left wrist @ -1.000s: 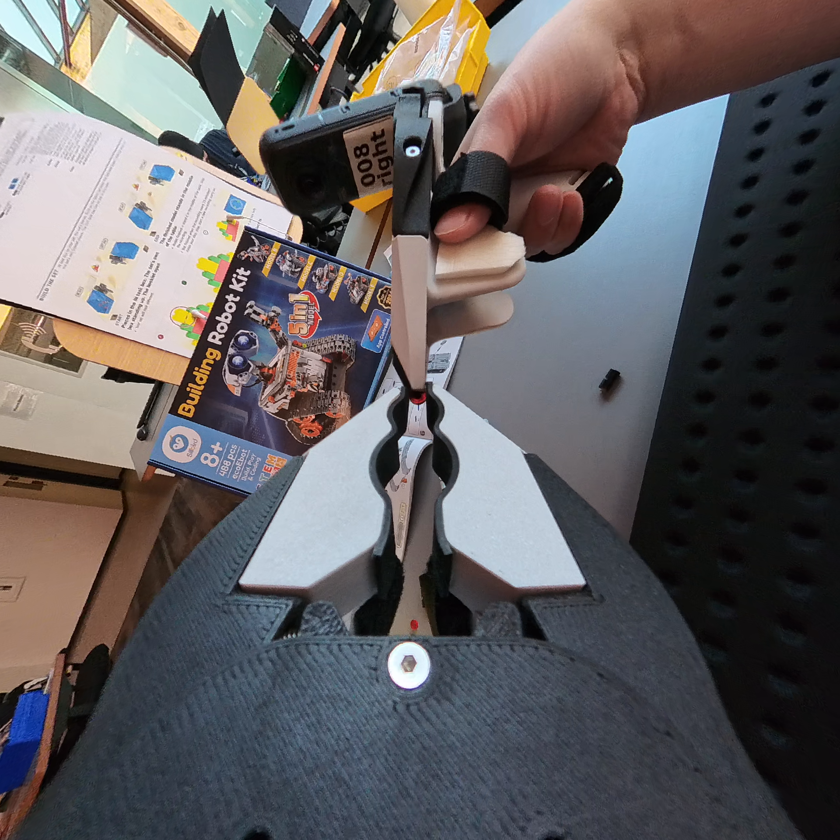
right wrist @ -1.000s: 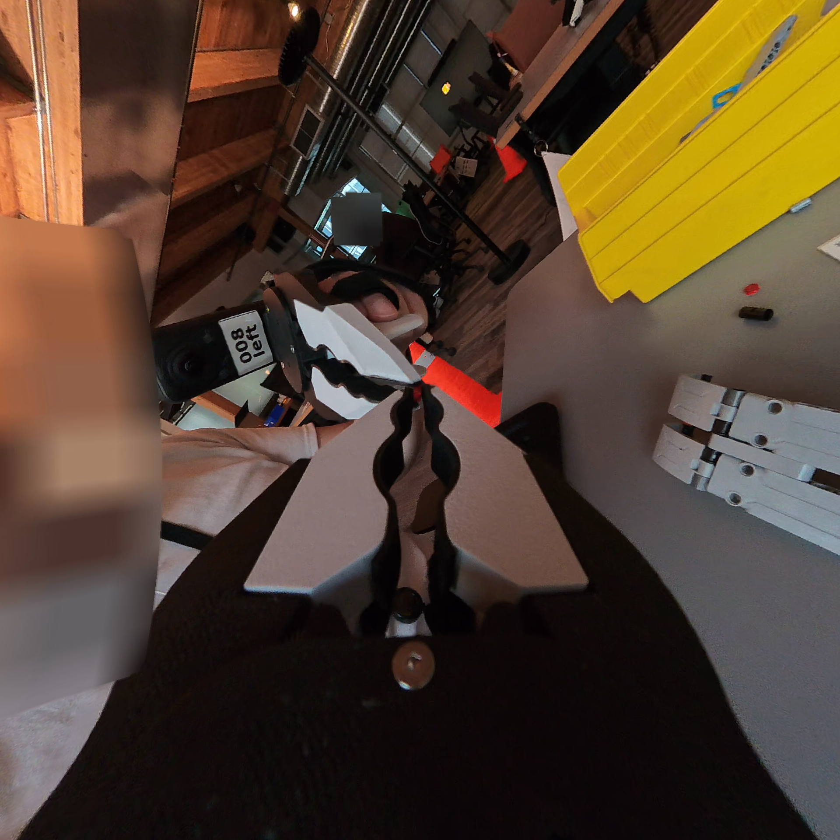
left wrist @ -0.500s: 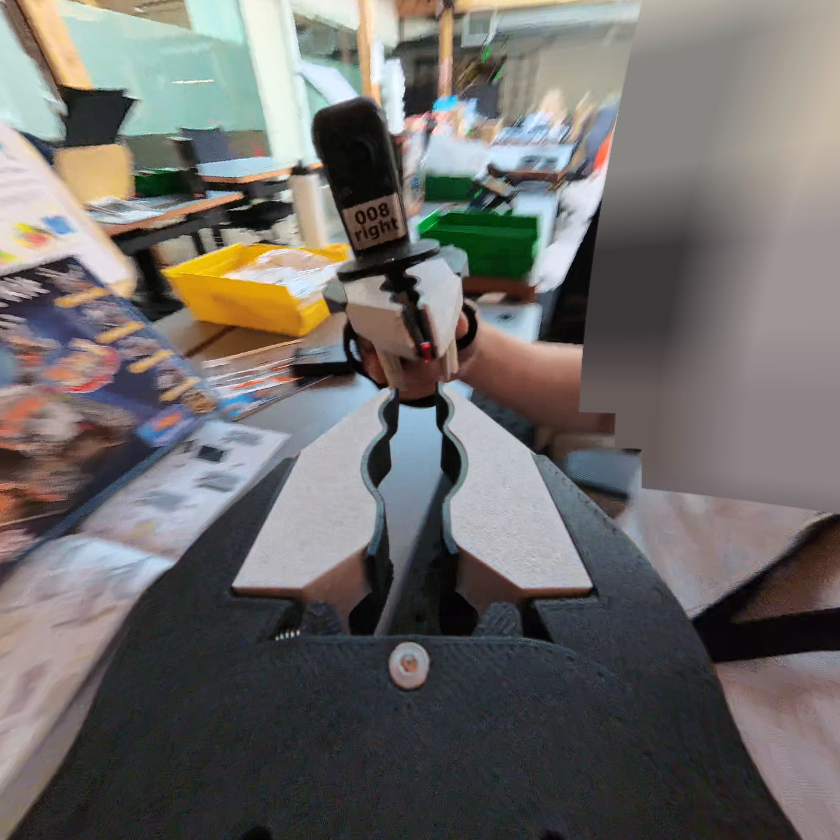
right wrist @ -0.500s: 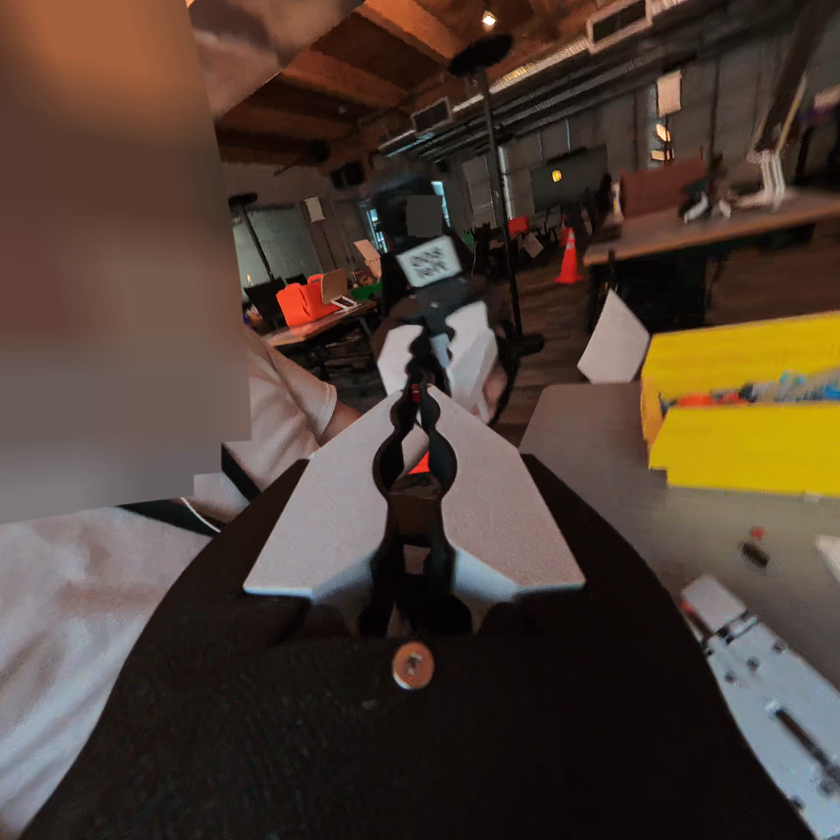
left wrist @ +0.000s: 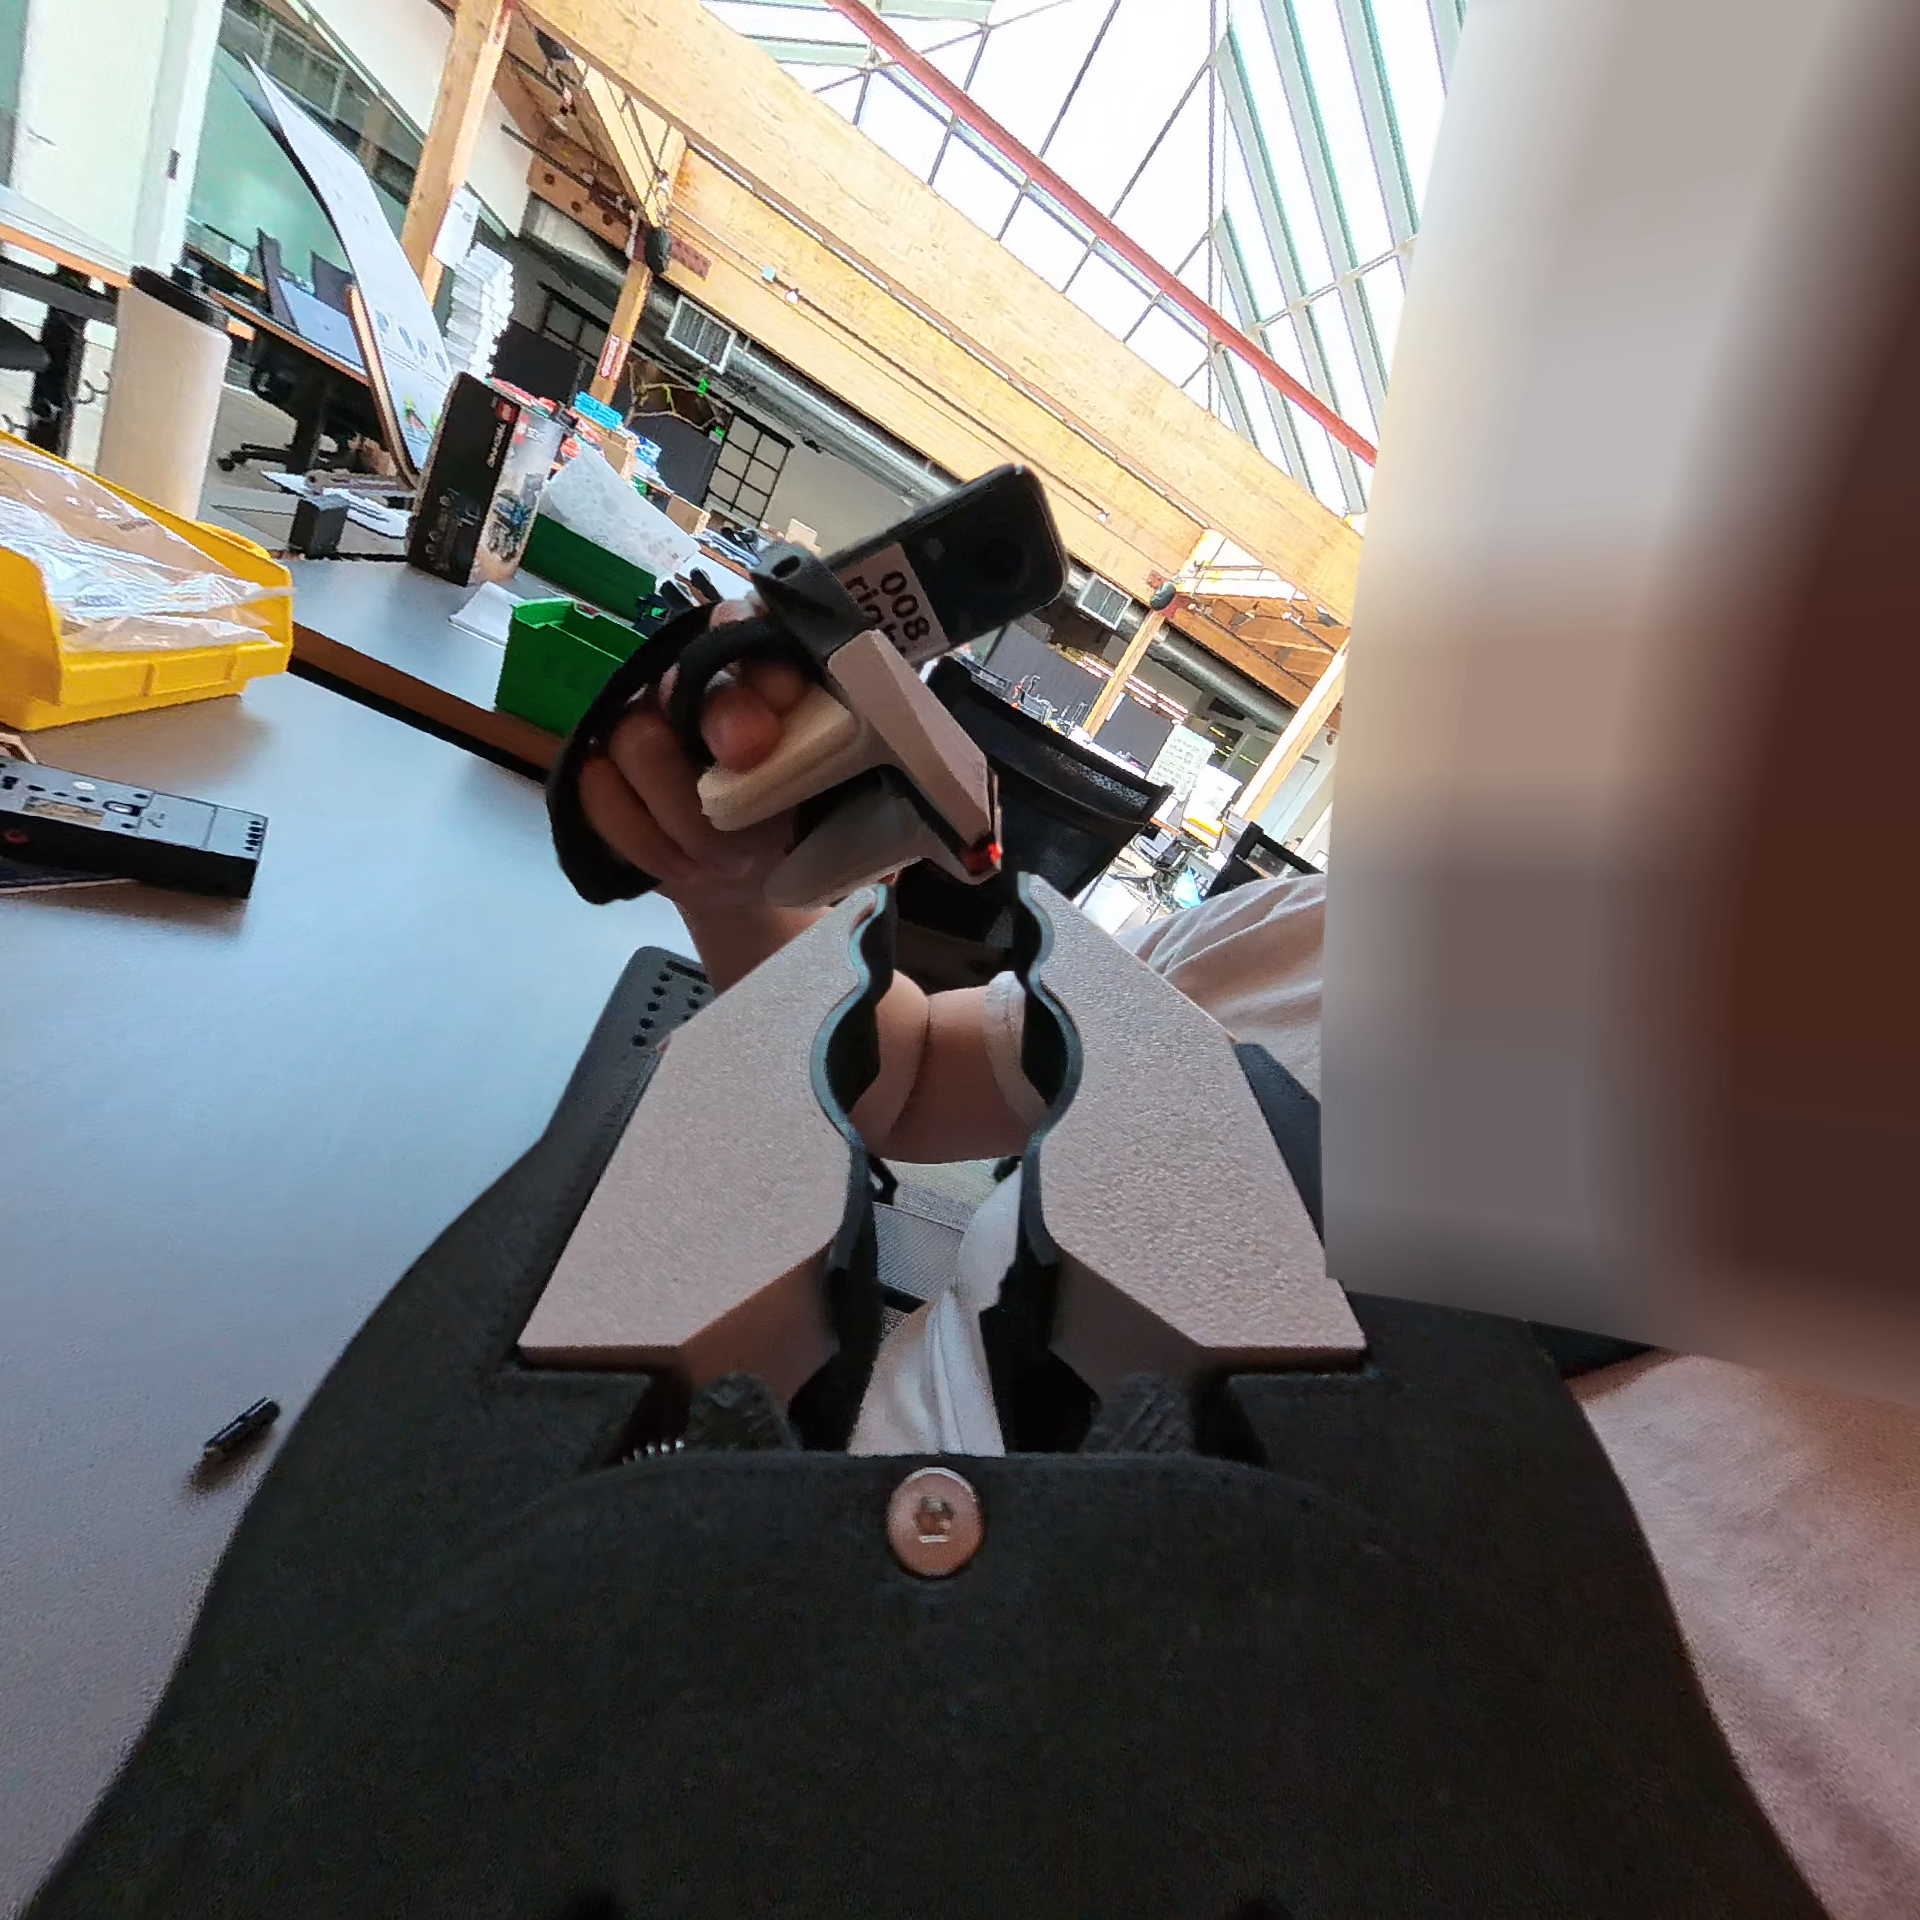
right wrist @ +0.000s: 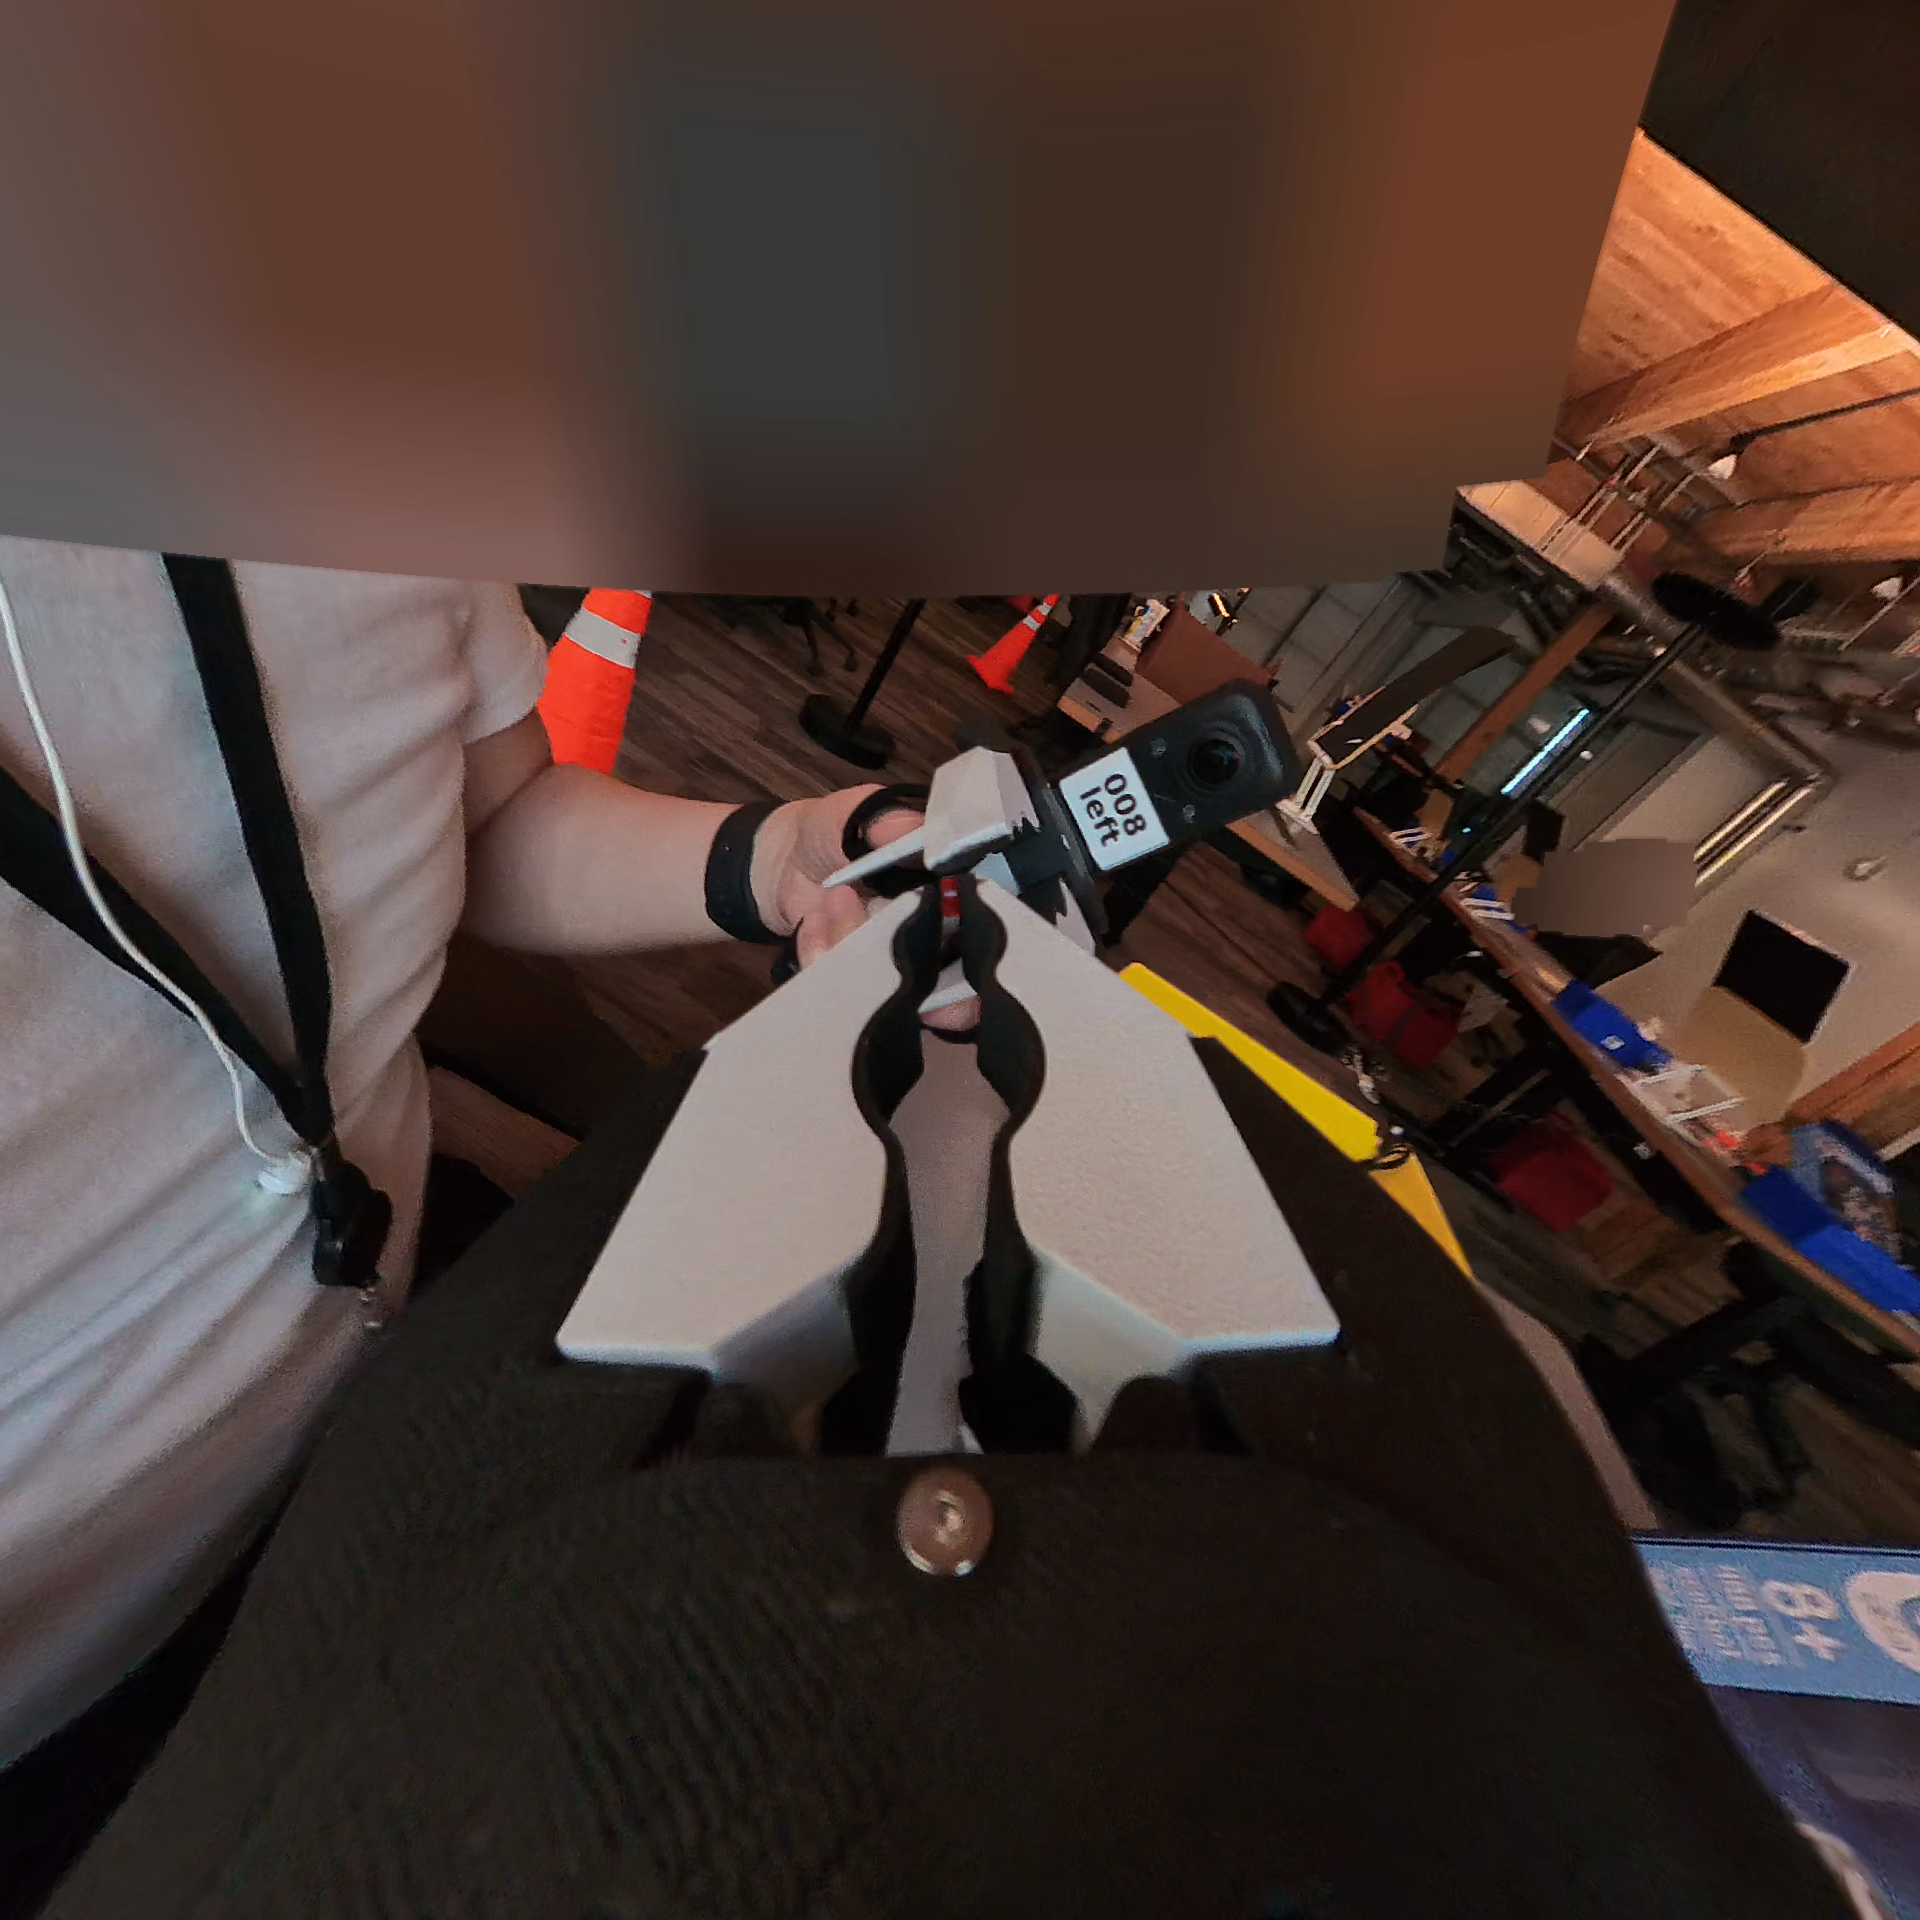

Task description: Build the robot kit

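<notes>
My right gripper (right wrist: 948, 896) is shut on a small red piece (right wrist: 948, 894), pinched at the very tips. In the left wrist view the right gripper (left wrist: 977, 854) is held up by a hand, with the red piece (left wrist: 979, 854) at its tip. My left gripper (left wrist: 954, 899) is open and empty, its jaws spread just below the right gripper's tip. In the right wrist view the left gripper (right wrist: 977, 831) is held by a hand just beyond my right fingertips. Both grippers are raised above the grey table (left wrist: 260, 1091), close to the person's chest.
On the table are a yellow bin (left wrist: 125, 623), a green bin (left wrist: 561, 665), a flat black part (left wrist: 125, 831), a small black pin (left wrist: 241, 1425) and a black perforated mat (left wrist: 655, 997). A blue box (right wrist: 1787, 1631) lies at lower right. The person's torso (right wrist: 156, 1039) is close. Both grippers' tips are close together, under 4 cm apart.
Both grippers have swung up from the table and turned toward the person. The left gripper has opened wide. The red piece stays in the right gripper's tips.
</notes>
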`<action>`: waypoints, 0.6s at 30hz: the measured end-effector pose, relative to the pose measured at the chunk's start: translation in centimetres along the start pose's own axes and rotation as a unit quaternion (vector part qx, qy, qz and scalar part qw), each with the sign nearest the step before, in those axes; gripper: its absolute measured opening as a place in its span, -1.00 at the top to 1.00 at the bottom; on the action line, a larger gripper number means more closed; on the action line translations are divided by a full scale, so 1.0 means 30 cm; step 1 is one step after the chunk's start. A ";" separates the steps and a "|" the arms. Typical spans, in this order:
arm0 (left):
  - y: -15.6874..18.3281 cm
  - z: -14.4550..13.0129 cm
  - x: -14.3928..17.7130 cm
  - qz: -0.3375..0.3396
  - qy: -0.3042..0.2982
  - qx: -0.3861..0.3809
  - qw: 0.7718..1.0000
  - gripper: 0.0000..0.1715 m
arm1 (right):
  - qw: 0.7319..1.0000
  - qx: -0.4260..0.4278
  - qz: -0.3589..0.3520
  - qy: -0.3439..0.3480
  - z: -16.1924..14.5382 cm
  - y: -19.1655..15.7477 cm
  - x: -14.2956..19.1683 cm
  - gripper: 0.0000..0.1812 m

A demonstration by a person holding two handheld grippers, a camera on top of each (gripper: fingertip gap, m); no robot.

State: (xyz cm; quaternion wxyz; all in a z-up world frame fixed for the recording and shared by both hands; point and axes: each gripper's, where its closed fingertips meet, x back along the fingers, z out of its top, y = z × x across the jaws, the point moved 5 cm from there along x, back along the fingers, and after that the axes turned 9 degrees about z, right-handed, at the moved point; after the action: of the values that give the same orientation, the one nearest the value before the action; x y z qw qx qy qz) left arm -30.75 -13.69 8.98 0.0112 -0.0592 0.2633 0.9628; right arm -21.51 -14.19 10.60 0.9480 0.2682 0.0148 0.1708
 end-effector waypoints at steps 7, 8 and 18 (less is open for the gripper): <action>0.040 -0.017 -0.015 -0.006 -0.015 -0.026 1.000 0.80 | 0.991 0.124 -0.033 -0.041 0.015 -0.020 -0.020 0.97; 0.045 -0.018 -0.016 -0.006 -0.015 -0.029 0.999 0.81 | 0.989 0.136 -0.037 -0.047 0.013 -0.022 -0.023 0.96; 0.055 -0.027 -0.014 0.013 0.005 -0.069 0.998 0.94 | 0.967 0.230 -0.066 -0.084 0.012 -0.042 -0.045 0.97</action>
State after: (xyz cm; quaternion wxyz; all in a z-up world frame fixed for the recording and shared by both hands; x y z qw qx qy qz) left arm -30.34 -15.52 9.18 -0.0062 -0.0610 0.1968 0.9785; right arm -22.34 -15.84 10.17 0.8679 0.4908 -0.0085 0.0766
